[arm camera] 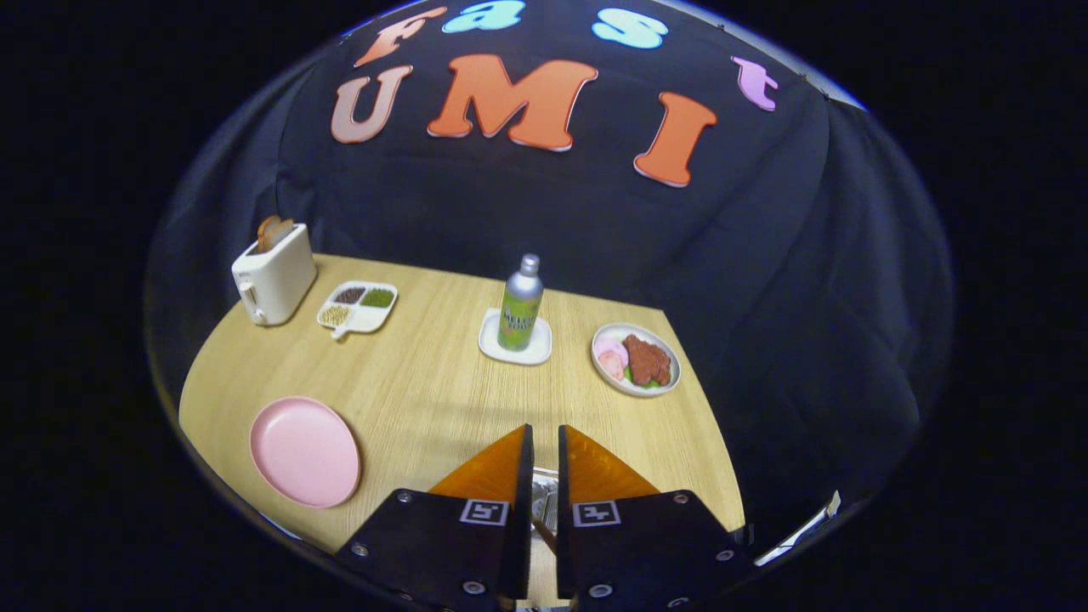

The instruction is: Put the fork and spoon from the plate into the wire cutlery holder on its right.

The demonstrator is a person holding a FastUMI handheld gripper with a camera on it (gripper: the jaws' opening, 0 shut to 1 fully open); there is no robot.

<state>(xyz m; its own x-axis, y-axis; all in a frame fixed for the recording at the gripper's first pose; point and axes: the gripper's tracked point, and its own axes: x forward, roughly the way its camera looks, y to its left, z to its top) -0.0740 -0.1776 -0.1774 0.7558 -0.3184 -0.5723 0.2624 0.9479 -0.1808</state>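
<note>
Gripper (pixel 545 442) nearly closed, perhaps pinching one utensil, one pink plate (pixel 304 451), one bottle (pixel 519 303).

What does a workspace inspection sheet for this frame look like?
Surface: wooden table, tidy.
Job's things: pink plate left of the fingers, bare; wire mesh and a thin handle glimpsed between the fingers, unclear.
Clutter: toaster, divided tray, bottle on a coaster, food plate.
Grippers: hand-held gripper, fingers almost together; grip unclear.
Cables: nothing seen.
Surroundings: black cloth wall.
</note>
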